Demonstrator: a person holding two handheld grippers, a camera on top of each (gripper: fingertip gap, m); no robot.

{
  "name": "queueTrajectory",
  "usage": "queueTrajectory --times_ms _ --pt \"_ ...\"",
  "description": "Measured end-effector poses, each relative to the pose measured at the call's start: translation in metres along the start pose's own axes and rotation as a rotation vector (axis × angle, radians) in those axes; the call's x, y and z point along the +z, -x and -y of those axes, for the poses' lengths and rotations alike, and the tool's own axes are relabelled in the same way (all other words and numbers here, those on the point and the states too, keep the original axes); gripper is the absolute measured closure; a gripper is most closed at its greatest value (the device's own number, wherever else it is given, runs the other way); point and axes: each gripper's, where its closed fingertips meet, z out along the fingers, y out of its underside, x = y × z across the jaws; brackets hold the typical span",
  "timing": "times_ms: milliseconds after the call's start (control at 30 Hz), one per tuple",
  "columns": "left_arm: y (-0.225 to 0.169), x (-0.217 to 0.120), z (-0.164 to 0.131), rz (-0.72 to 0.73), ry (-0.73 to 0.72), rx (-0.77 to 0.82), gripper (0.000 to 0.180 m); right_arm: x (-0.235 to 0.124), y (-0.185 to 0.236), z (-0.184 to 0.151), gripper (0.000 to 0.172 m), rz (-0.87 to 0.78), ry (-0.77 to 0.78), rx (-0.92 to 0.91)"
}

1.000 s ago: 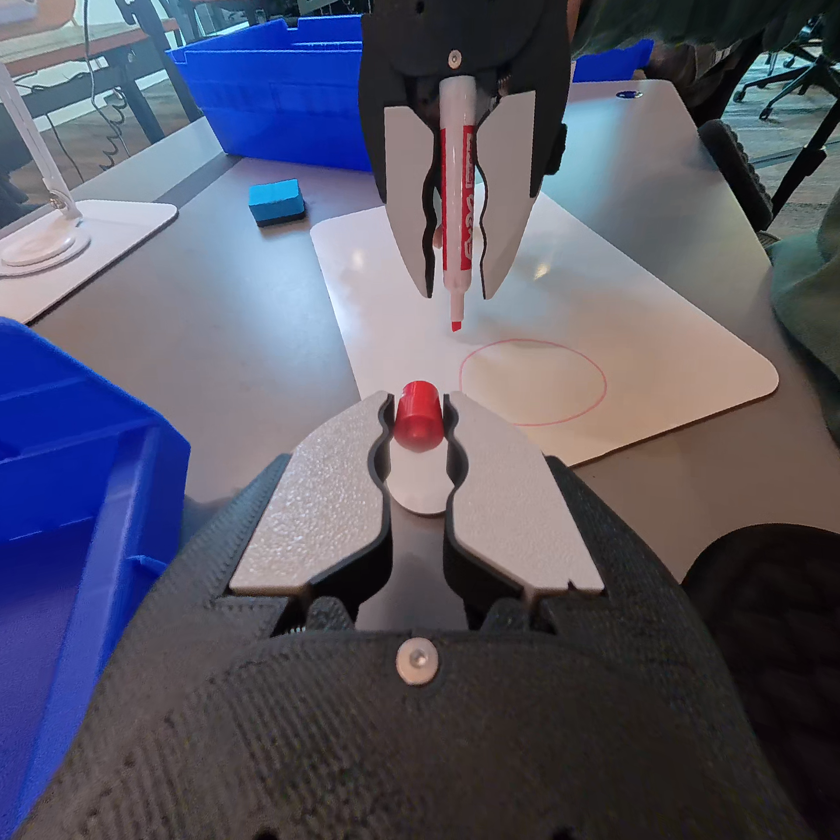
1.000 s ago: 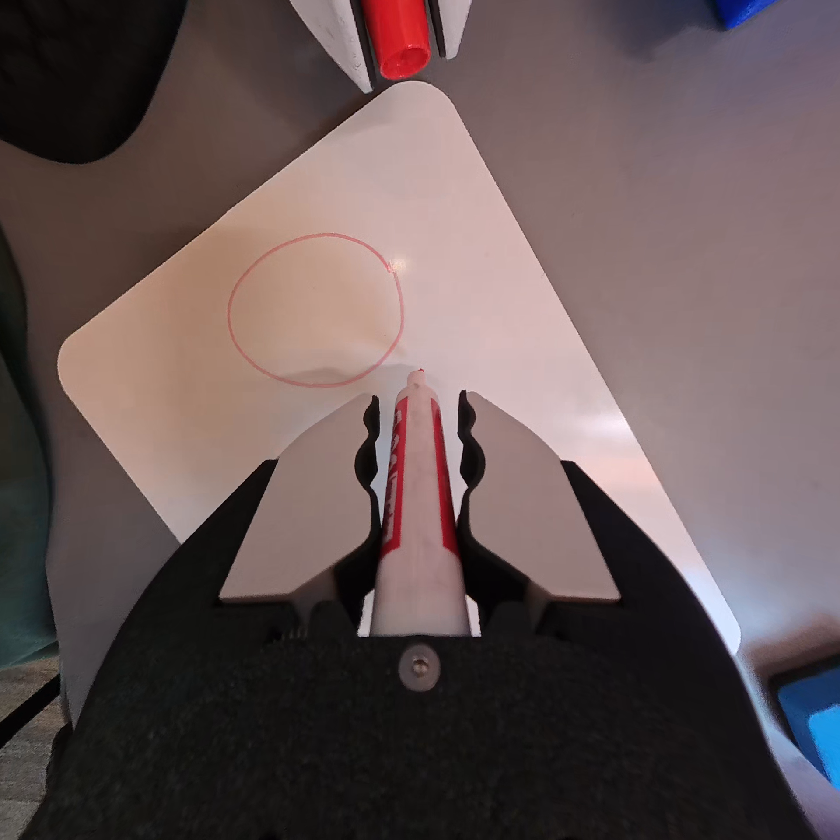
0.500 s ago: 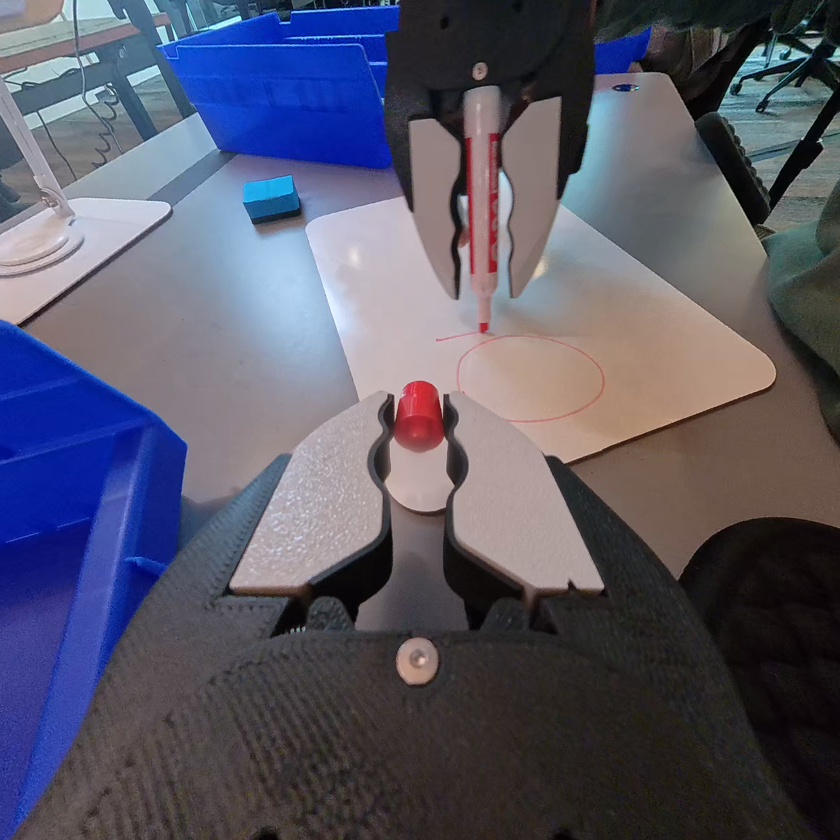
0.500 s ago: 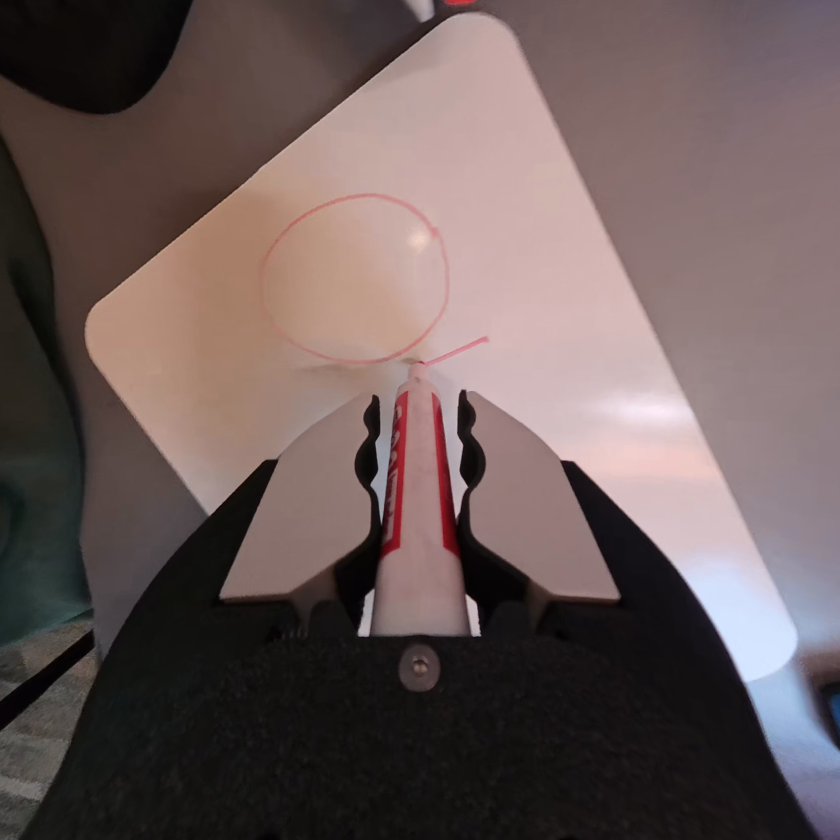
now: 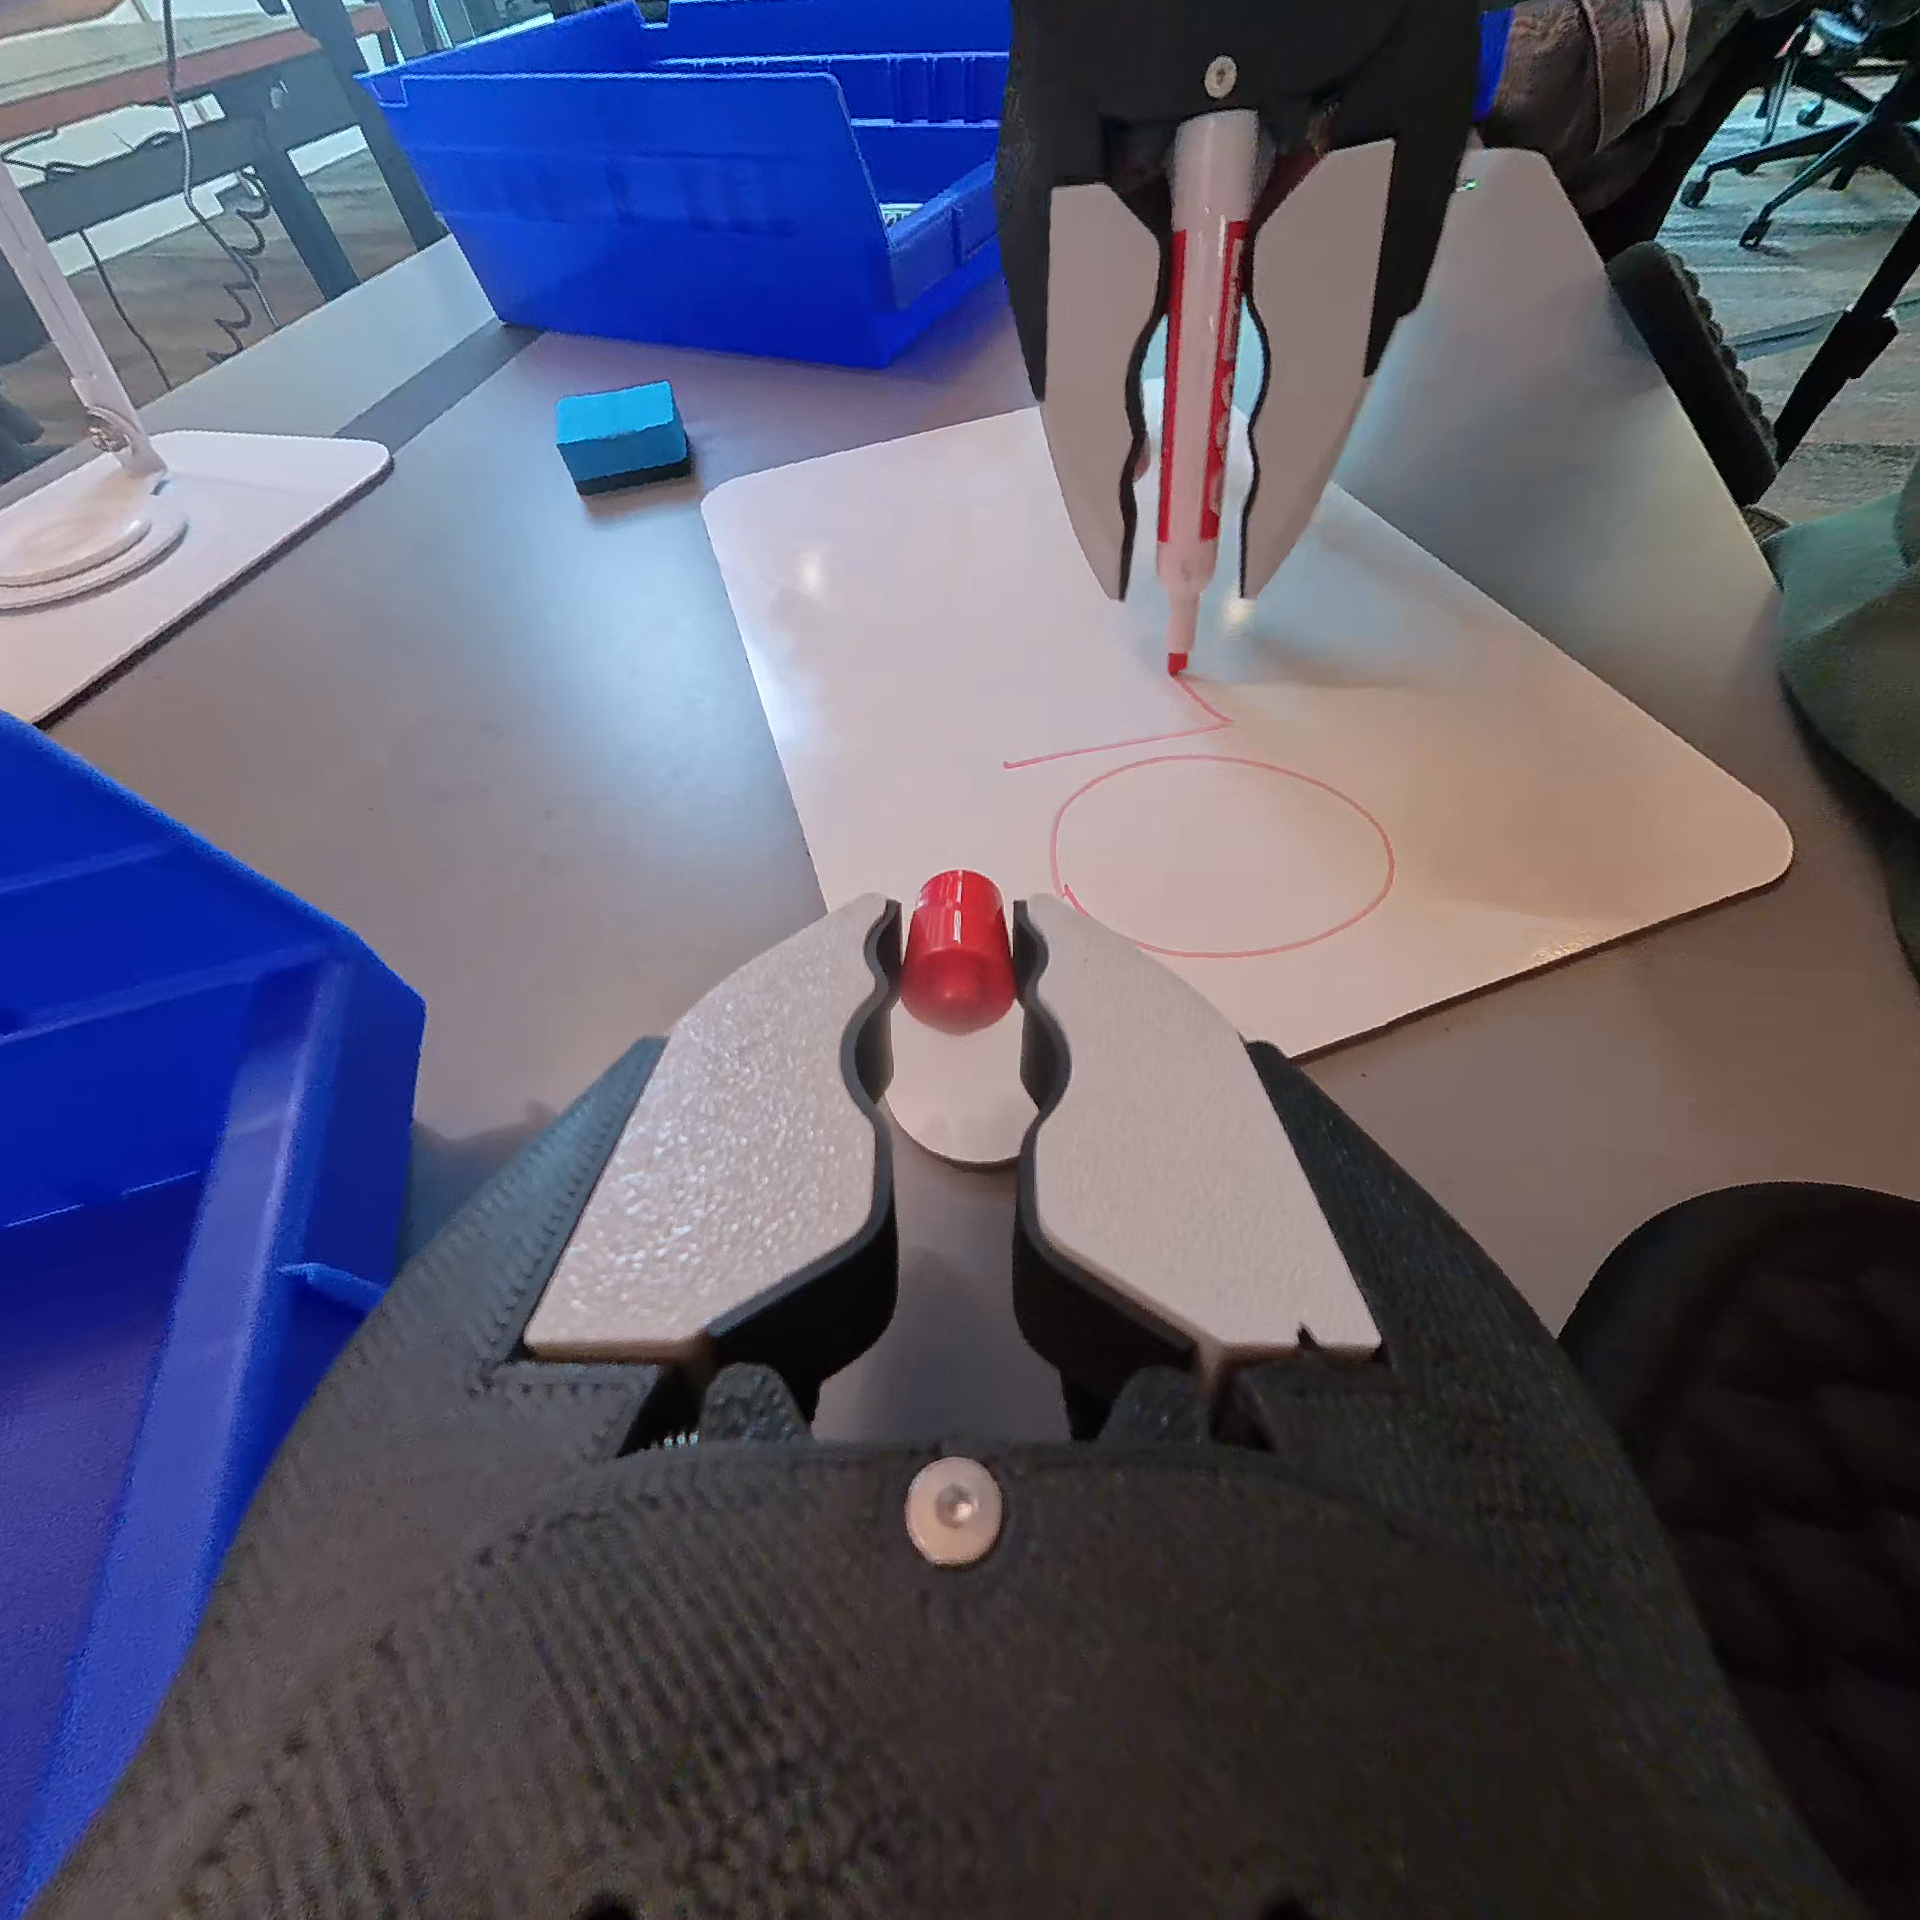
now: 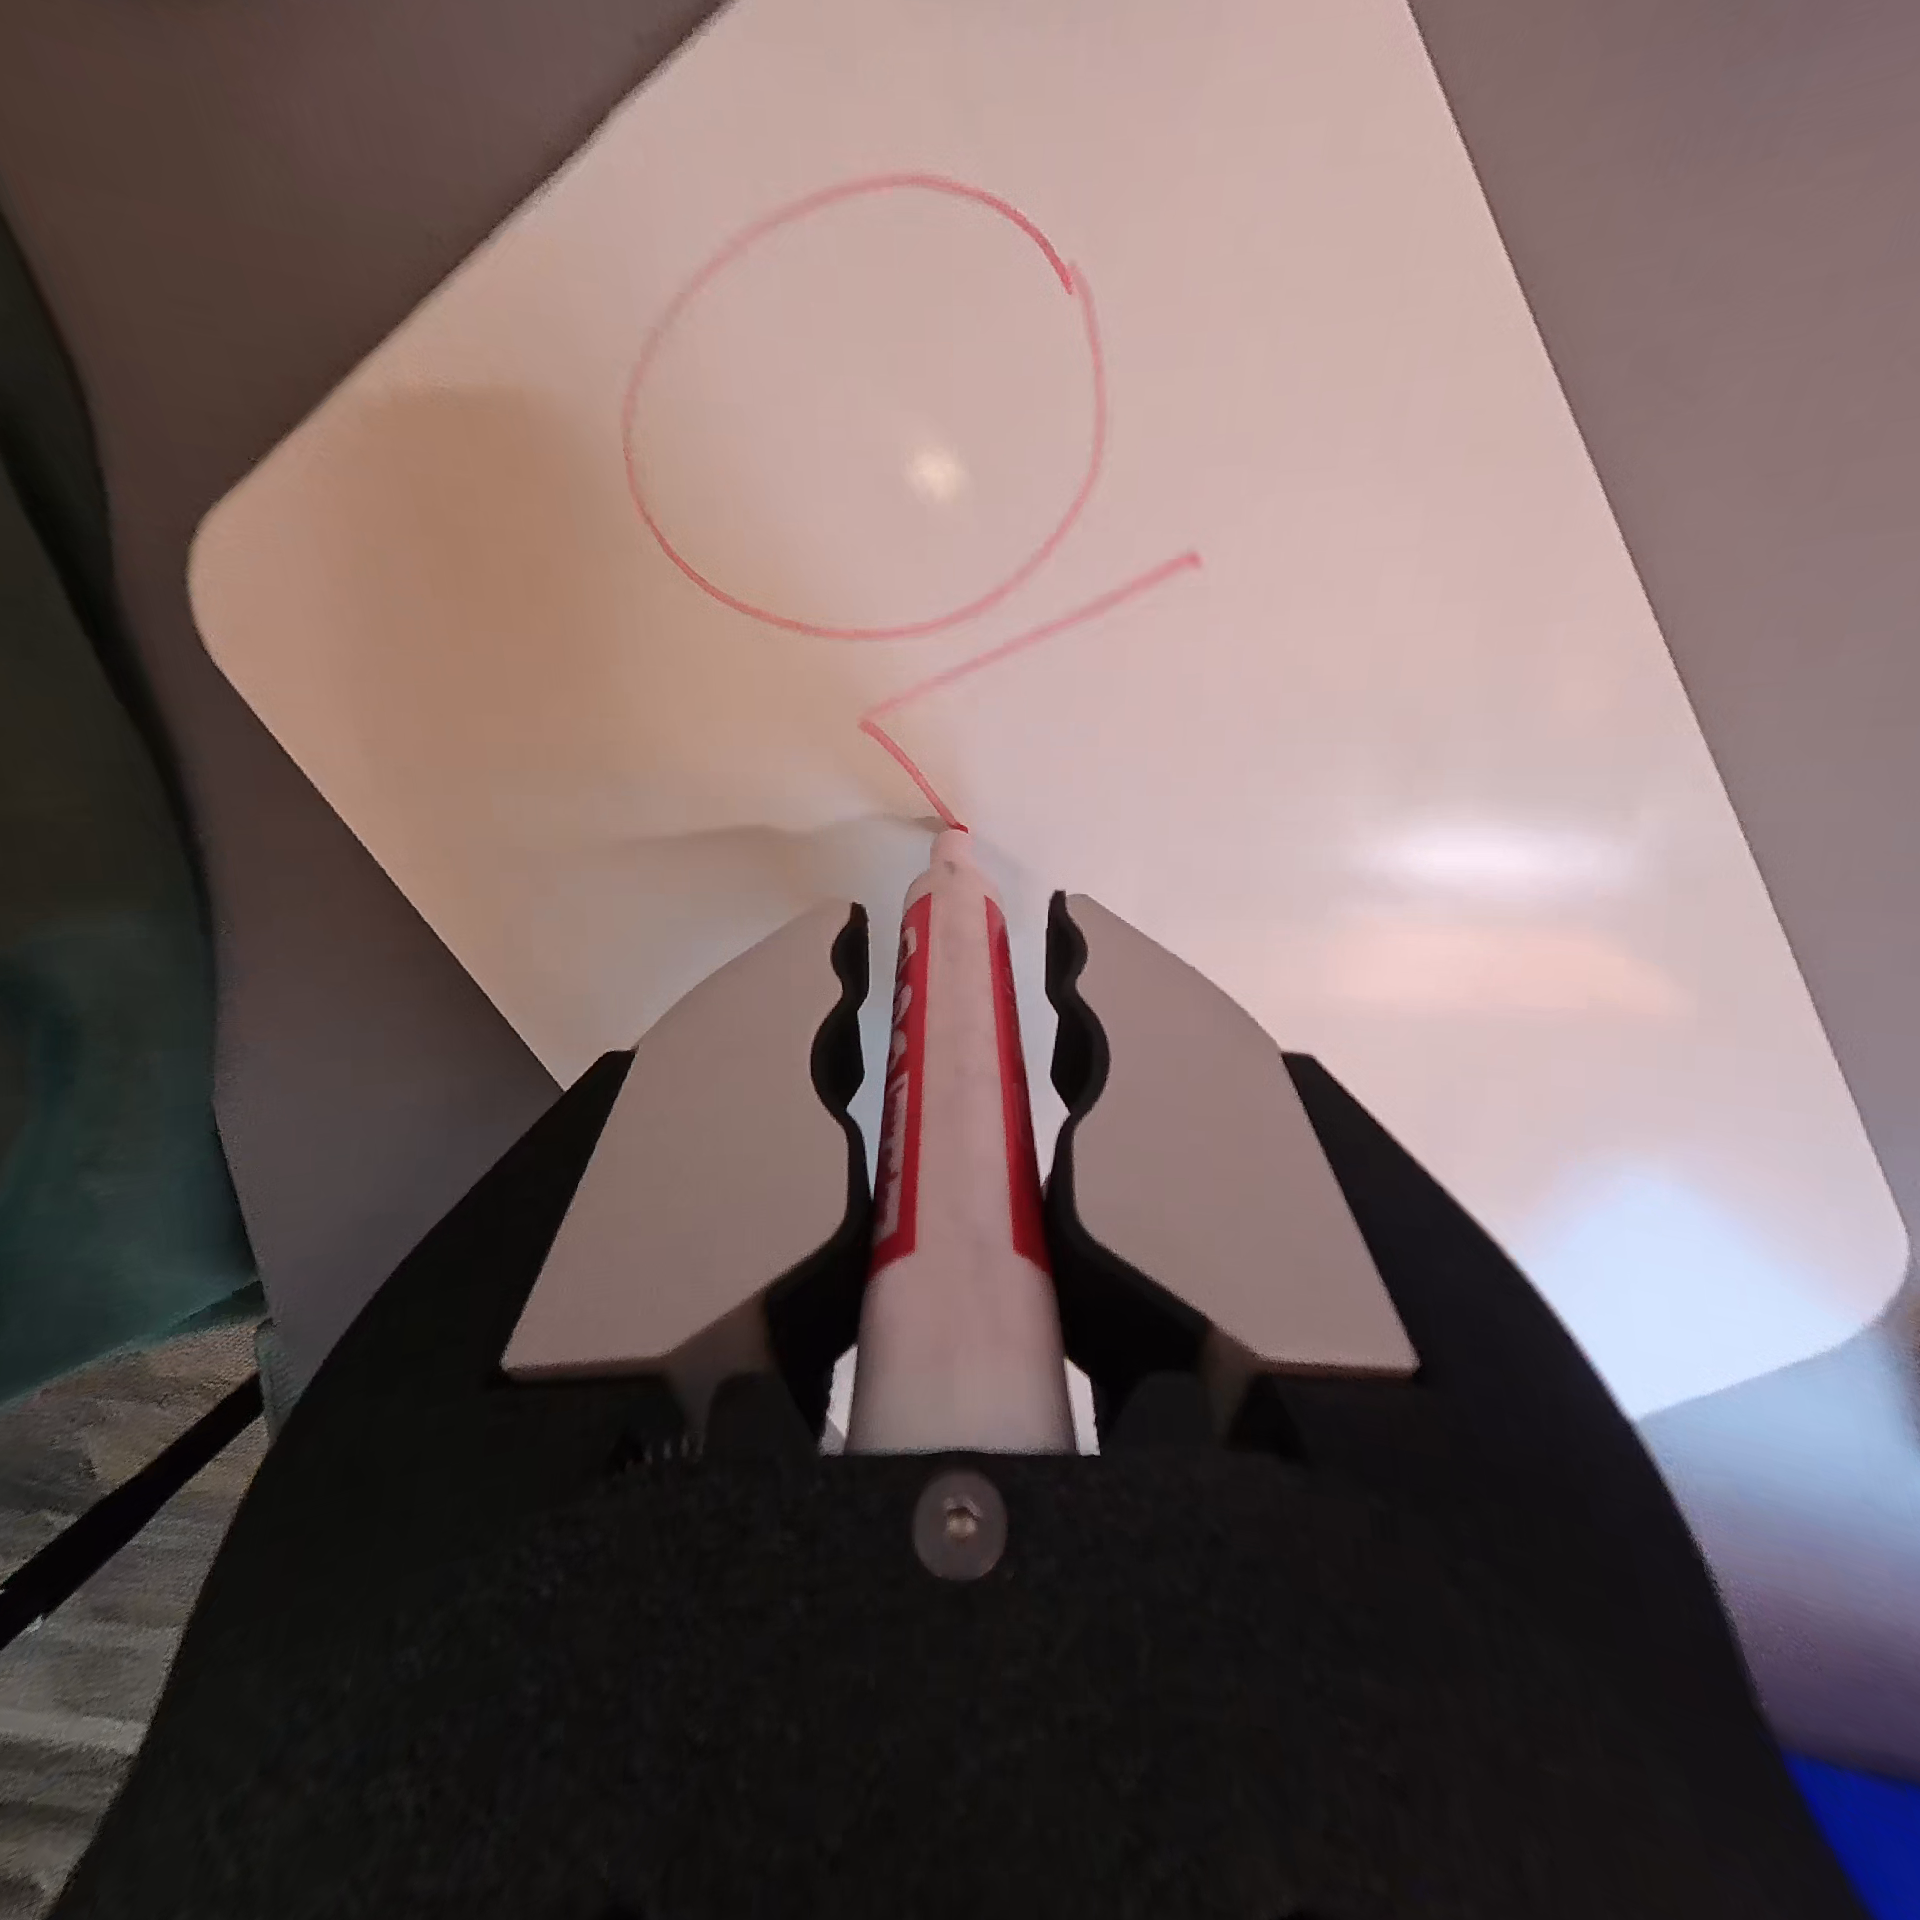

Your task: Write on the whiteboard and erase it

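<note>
Marker [image 5: 1195,416] advanced; red zigzag [image 5: 1143,738] now crosses whiteboard [image 5: 914,623].

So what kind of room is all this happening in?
Probably an office or lab workspace: rolling office chairs stand behind the grey table, with blue storage bins and another desk trailing cables.

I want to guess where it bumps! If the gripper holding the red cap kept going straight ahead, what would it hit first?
Probably the whiteboard, near the red circle. The left gripper pinches the red cap low over its corner. Depth is unclear, so it might skim above and reach the marker instead.
</note>
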Motion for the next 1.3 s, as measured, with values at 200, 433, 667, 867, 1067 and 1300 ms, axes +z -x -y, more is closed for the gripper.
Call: queueTrajectory --times_ms 200,433,667,867,1067,1300 --pt "0.0 0.0 0.0 0.0 0.0 -0.004 0.16 -0.01 -0.02 -0.025 0.138 -0.037 0.022 0.074" --pt "0.0 0.0 -0.001 -0.001 0.002 -0.001 0.16 -0.007 -0.045 -0.011 0.137 -0.092 0.018 0.047" --pt "-0.001 0.0 -0.001 -0.006 0.002 0.0 0.16 -0.004 -0.07 0.006 0.137 -0.12 0.018 0.03" --pt "-0.002 0.0 0.0 -0.009 0.002 0.002 0.16 0.003 -0.059 0.027 0.137 -0.078 -0.015 -0.003" --pt "-0.002 0.0 0.0 -0.01 0.004 0.001 0.16 0.01 -0.044 0.049 0.137 -0.068 -0.059 -0.072" --pt "-0.003 0.0 0.0 -0.014 0.002 0.003 0.16 -0.015 -0.06 0.004 0.137 -0.101 -0.077 0.076"
